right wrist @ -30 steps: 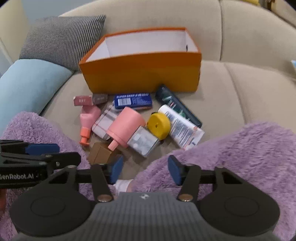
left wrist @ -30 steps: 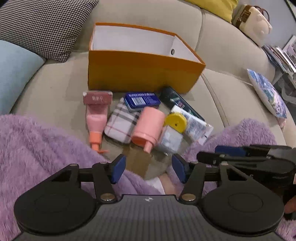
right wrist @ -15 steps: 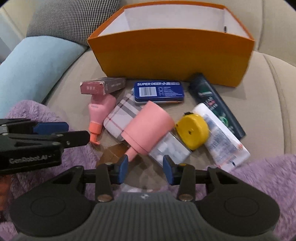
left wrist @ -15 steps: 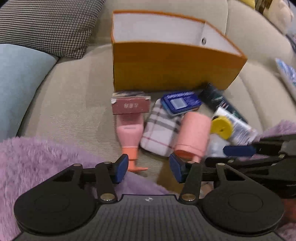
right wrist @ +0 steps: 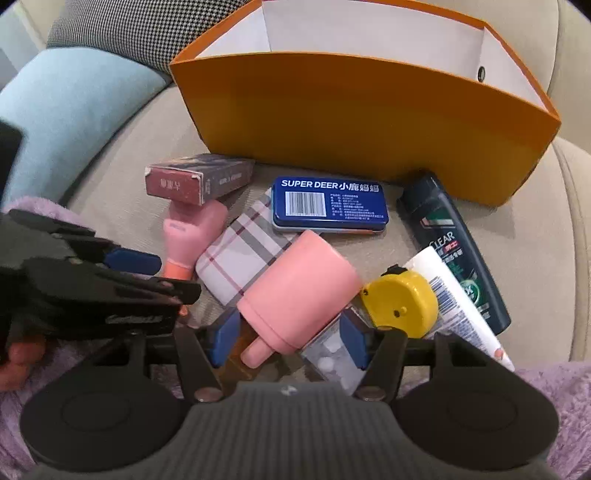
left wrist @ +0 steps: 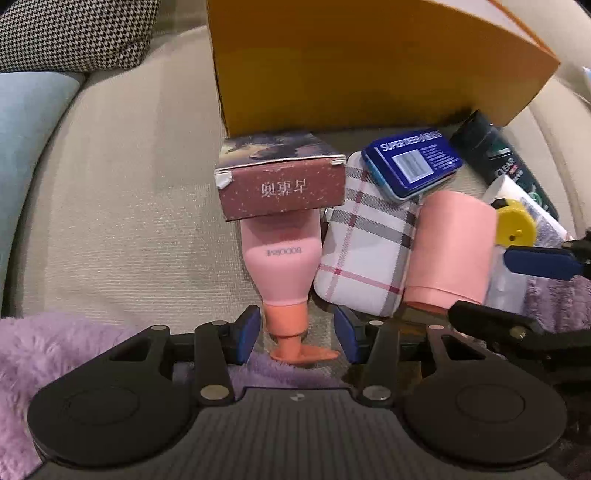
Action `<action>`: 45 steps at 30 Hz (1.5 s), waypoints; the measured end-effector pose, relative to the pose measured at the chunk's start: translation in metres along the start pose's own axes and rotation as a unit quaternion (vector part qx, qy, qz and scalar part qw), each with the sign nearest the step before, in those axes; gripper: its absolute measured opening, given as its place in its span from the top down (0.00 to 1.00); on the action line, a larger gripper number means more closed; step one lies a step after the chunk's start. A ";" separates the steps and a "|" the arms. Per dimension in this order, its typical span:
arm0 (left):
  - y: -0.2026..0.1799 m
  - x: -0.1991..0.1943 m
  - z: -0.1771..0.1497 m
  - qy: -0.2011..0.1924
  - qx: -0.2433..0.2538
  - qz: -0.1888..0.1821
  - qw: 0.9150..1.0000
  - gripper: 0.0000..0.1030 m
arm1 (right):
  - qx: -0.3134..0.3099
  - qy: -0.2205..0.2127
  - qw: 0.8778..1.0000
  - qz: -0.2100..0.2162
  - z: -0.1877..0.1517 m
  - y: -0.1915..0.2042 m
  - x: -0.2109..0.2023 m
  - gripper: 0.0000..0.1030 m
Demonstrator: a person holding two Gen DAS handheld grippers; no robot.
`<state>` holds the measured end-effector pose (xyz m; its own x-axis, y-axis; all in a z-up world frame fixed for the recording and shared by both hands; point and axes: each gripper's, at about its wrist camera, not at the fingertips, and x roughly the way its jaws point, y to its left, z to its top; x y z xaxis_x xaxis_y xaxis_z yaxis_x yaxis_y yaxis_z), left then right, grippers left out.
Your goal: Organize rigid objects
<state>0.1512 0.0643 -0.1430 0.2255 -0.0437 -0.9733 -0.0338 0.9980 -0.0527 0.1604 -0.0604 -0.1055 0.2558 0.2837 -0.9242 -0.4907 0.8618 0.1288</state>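
A pile of toiletries lies on the beige sofa in front of an empty orange box [right wrist: 362, 110]. My left gripper [left wrist: 295, 338] is open, its pads on either side of the orange cap of a pink tube [left wrist: 282, 266], not closed on it. My right gripper [right wrist: 286, 338] is open around the nozzle end of a pink cylinder bottle [right wrist: 299, 288], also seen in the left wrist view [left wrist: 448, 251]. A maroon carton [left wrist: 282, 188] rests on the pink tube's far end. A plaid case [left wrist: 364, 254] lies between tube and bottle.
A blue tin [right wrist: 328, 205], dark shampoo bottle [right wrist: 454, 247], white tube [right wrist: 458, 310], yellow round tape [right wrist: 400, 302] and clear pill box [right wrist: 332, 362] crowd the right. A purple fleece [left wrist: 48, 354] covers the near edge. A light blue cushion [right wrist: 70, 110] and checked cushion [right wrist: 136, 29] sit left.
Both grippers have moved forward and down into the pile. The left now straddles the pink tube's cap; the right now straddles the pink bottle's nozzle end, its jaws wider than half a second ago.
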 end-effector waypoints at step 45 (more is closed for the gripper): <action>0.010 -0.043 -0.011 -0.019 0.026 -0.030 0.999 0.42 | -0.050 -0.023 0.998 -0.024 -0.005 0.018 -0.007 0.56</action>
<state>0.1307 0.0757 -0.1037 0.2630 -0.1018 -0.9594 0.0312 0.9948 -0.0970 0.1453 -0.0489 -0.0991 0.3169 0.2647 -0.9108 -0.5580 0.8286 0.0467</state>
